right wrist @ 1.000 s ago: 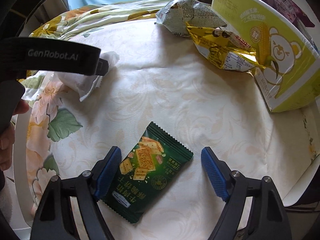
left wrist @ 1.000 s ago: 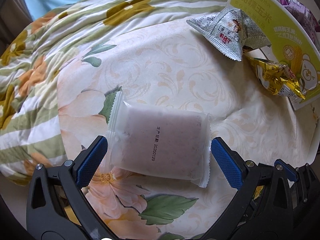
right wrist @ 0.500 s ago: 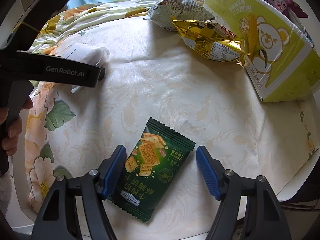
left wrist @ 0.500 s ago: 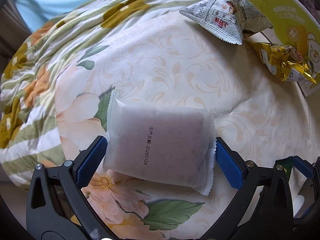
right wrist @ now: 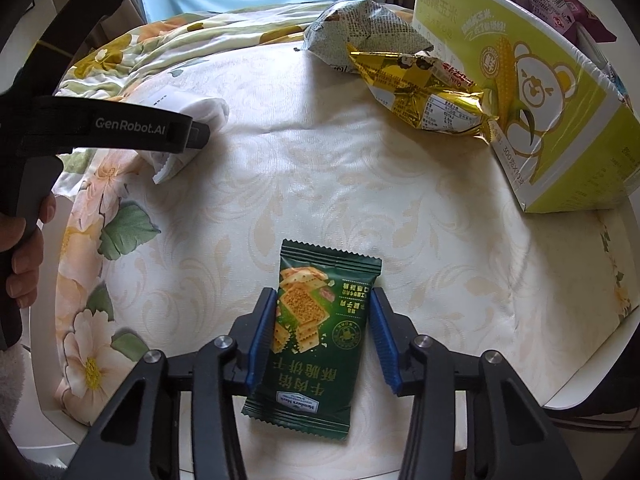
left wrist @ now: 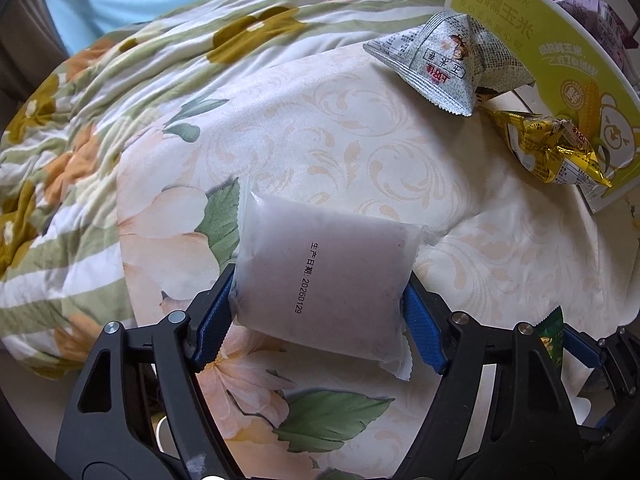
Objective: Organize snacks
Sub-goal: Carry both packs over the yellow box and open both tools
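A frosted white snack packet [left wrist: 324, 276] with a printed date lies on the cloth, and my left gripper [left wrist: 318, 322] is shut on its two sides. A green cracker packet [right wrist: 316, 328] lies near the table's front edge, and my right gripper [right wrist: 322, 336] is shut on its sides. The left gripper [right wrist: 120, 132] and the white packet [right wrist: 188, 128] also show at the left of the right wrist view. A green corner of the cracker packet [left wrist: 554, 336] shows in the left wrist view.
A yellow-green corn box [right wrist: 560, 108] stands at the right, with a purple packet [right wrist: 560, 4] behind it. A gold packet [right wrist: 424, 92] and a grey triangular packet [right wrist: 360, 32] lie by the box. A flowered quilt [left wrist: 100, 100] lies behind the round table's cloth [right wrist: 320, 184].
Both grippers have closed from wide open onto their packets. The green packet has turned more upright between the right fingers.
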A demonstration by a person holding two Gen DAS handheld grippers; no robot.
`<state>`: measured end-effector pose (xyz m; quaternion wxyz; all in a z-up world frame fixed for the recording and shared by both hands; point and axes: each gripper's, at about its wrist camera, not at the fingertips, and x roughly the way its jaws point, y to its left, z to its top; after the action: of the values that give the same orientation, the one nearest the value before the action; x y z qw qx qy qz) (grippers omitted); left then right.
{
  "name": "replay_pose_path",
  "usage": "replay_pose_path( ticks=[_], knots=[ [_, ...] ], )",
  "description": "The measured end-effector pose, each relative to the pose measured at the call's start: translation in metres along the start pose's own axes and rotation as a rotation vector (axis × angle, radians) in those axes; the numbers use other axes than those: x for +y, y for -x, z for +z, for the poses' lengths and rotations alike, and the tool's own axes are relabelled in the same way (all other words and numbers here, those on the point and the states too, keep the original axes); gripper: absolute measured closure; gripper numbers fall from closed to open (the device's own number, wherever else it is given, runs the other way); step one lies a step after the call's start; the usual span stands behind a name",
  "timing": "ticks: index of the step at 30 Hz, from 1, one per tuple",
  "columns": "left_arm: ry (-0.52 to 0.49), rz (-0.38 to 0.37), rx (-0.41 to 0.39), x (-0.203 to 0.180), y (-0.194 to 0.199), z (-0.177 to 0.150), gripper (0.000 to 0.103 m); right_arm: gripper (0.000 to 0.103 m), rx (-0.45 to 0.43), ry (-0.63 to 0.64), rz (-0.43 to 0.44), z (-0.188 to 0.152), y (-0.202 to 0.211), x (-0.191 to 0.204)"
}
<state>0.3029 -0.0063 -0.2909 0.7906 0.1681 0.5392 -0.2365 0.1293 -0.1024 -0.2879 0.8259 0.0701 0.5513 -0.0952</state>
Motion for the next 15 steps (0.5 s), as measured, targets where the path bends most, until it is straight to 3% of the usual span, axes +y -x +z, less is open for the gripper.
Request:
replay_pose_path(
  ticks=[9, 15],
  knots=[
    [0.024, -0.007, -0.034, -0.005, 0.036, -0.002, 0.029, 0.061, -0.059, -0.008, 0.014, 0.011, 0.017, -0.011],
    [0.029, -0.029, -0.117, -0.011, 0.085, 0.002, 0.029, 0.061, -0.135, -0.036, 0.034, 0.019, 0.05, -0.023]
  ],
)
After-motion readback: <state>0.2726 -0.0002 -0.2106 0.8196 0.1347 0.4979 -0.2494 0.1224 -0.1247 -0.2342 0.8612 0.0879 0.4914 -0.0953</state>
